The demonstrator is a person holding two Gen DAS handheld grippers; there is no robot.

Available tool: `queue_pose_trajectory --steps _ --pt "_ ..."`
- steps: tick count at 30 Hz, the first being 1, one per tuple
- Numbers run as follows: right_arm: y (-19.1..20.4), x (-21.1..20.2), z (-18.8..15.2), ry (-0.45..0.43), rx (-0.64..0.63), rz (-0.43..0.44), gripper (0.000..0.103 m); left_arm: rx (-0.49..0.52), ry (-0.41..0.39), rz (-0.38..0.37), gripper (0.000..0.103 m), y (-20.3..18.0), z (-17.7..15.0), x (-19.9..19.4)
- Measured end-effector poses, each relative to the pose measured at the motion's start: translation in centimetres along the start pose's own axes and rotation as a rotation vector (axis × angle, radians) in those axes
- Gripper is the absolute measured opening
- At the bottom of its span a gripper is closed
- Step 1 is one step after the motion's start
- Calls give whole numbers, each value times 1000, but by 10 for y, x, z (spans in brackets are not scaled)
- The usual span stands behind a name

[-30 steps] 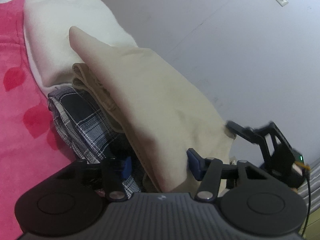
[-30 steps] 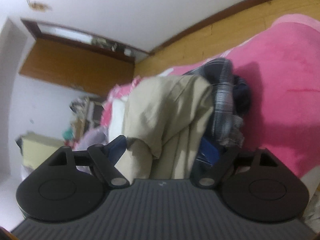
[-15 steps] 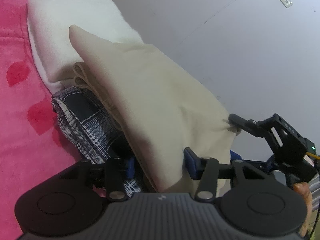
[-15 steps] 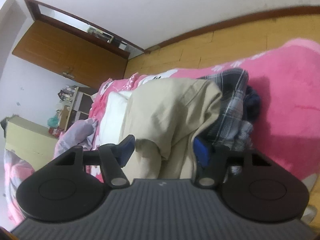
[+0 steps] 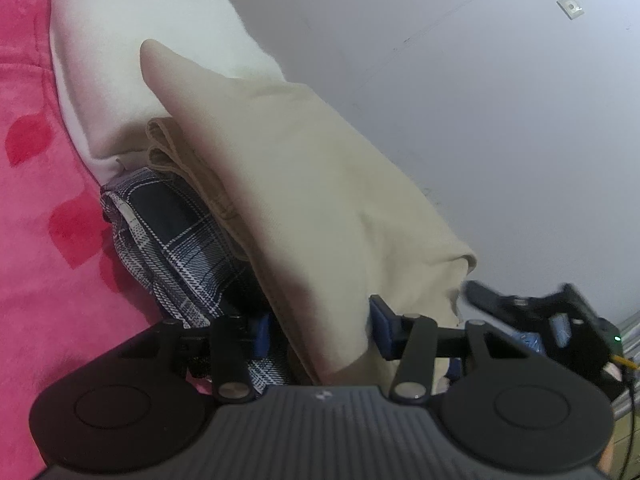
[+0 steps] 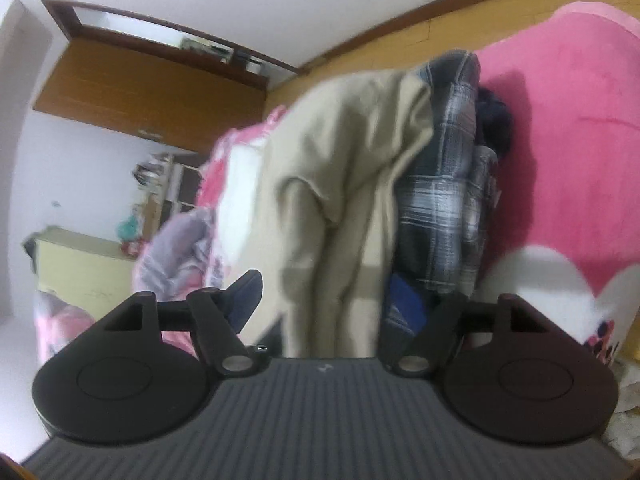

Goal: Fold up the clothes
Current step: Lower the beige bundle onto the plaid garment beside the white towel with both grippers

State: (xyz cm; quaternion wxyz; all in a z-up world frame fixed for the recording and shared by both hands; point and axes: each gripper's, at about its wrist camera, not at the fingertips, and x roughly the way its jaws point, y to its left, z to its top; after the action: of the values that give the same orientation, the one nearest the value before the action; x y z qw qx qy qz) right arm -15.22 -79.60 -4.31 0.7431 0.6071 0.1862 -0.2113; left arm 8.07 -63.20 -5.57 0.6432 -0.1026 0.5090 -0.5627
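A pink bed cover (image 5: pixel 36 240) lies under a pile of clothes. A big white folded cloth (image 5: pixel 132 40) sits at the far end. Beige trousers (image 5: pixel 304 200) lie on top of a blue checked shirt (image 5: pixel 172 240). The left tool (image 5: pixel 316 330) is closed on the near edge of the beige trousers and the shirt under it. The right tool (image 6: pixel 324 298) has the trousers between its 2 fingers, and its jaws are opening. Its left pad (image 6: pixel 246 292) is clear of the cloth.
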Motion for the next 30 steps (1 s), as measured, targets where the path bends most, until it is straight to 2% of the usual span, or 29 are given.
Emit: queue_pose_trajectory --steps 4,9,11,12,13,14,16,20,26,30 --pt "-6 15 17 -18 57 24 71 6 -1 1 48 1 -1 1" --pt "0 25 26 -35 32 40 70 6 -8 -4 48 5 -1 5" --pt "-3 27 24 -47 13 25 49 17 -15 0 48 5 -3 5" --pt "-4 28 23 -53 4 24 44 27 -18 5 48 3 -3 5" --pt "-4 25 22 -60 -7 29 31 37 -21 9 48 2 -4 5" --pt "-3 20 20 -71 -29 34 24 47 -24 14 48 0 -5 4" --pt "-3 10 16 -91 -71 49 20 77 -28 24 47 -5 -7 2" --pt "-6 -10 7 -117 -101 81 18 148 -34 49 45 -17 -14 -6" --pt "-23 -23 -2 -145 -91 121 17 119 -17 30 45 -11 -19 -8" --pt "-50 -14 12 -138 -19 178 17 83 -22 16 46 -7 -19 2"
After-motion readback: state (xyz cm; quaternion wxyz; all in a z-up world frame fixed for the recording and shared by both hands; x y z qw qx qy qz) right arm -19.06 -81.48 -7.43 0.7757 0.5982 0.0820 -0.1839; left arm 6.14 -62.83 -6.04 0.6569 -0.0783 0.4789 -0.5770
